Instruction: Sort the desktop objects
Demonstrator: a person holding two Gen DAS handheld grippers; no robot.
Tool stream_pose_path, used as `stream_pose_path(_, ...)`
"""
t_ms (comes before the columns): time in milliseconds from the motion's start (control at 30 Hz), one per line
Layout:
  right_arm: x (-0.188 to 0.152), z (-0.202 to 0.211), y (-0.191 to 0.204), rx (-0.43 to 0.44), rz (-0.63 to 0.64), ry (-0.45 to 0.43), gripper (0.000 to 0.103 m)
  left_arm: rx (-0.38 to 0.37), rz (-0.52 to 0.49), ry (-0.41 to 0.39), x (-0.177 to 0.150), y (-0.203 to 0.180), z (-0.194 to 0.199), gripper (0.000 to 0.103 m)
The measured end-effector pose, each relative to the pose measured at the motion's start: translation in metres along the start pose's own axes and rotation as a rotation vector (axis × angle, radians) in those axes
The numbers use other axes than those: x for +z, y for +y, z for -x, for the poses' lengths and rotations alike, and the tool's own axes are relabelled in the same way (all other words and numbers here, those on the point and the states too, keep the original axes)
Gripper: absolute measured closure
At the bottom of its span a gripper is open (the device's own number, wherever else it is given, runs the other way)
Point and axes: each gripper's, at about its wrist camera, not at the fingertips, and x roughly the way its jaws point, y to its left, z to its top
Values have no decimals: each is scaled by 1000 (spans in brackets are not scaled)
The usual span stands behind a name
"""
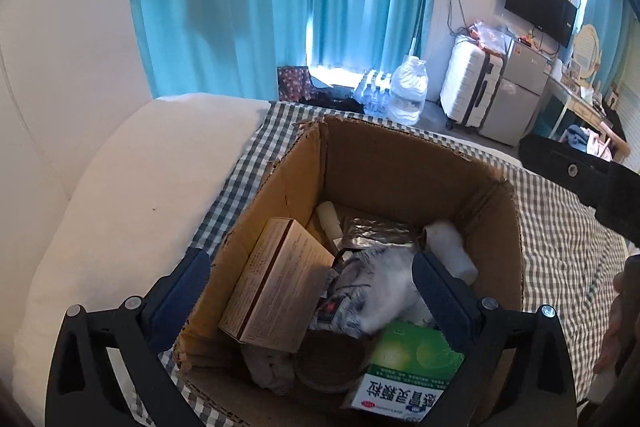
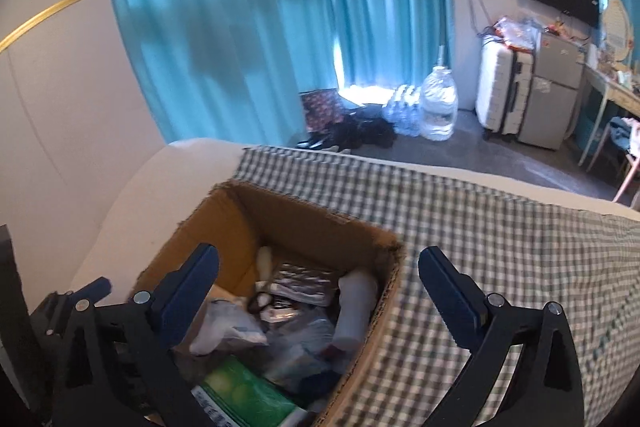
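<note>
An open cardboard box (image 1: 400,167) stands on a checked cloth (image 1: 560,259). It holds a tan carton (image 1: 280,279), a green medicine box (image 1: 412,367), a white cloth bundle (image 1: 384,283), a foil pouch (image 1: 376,231), a white roll (image 1: 452,251) and a dark round lid (image 1: 332,359). My left gripper (image 1: 312,267) is open and empty above the box. My right gripper (image 2: 318,267) is open and empty over the box's right wall (image 2: 384,307). The green box (image 2: 244,395) and white roll (image 2: 354,303) show there too.
A white pillow (image 1: 120,207) lies left of the box. Beyond the bed are teal curtains (image 1: 240,7), water bottles (image 1: 408,91), a white suitcase (image 1: 472,87), a small fridge (image 1: 520,95) and a desk (image 2: 616,91). A dark sleeve (image 1: 592,183) reaches in at right.
</note>
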Motion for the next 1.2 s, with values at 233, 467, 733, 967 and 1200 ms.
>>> stream_pose_path(233,-12,34,-17,-50,-22,-21,3,-2,4,-21,-9,-9,21,0)
stream_pose_path(467,-20,91,-26,-109,3,-71,3,-2,2,-88,0,-26,69,0)
stream_pose_path(733,-23,179,-36,-152,10,-189,0,-5,-33,-185,12,-54,137,0)
stream_pose_path(967,-31,235,-37,-172,13,-258,0,-40,-48,-267,16,-75,188,0)
stream_pose_path(1200,-53,251,-50,-196,-14,-275,0,-119,-38,-280,1,-87,194,0)
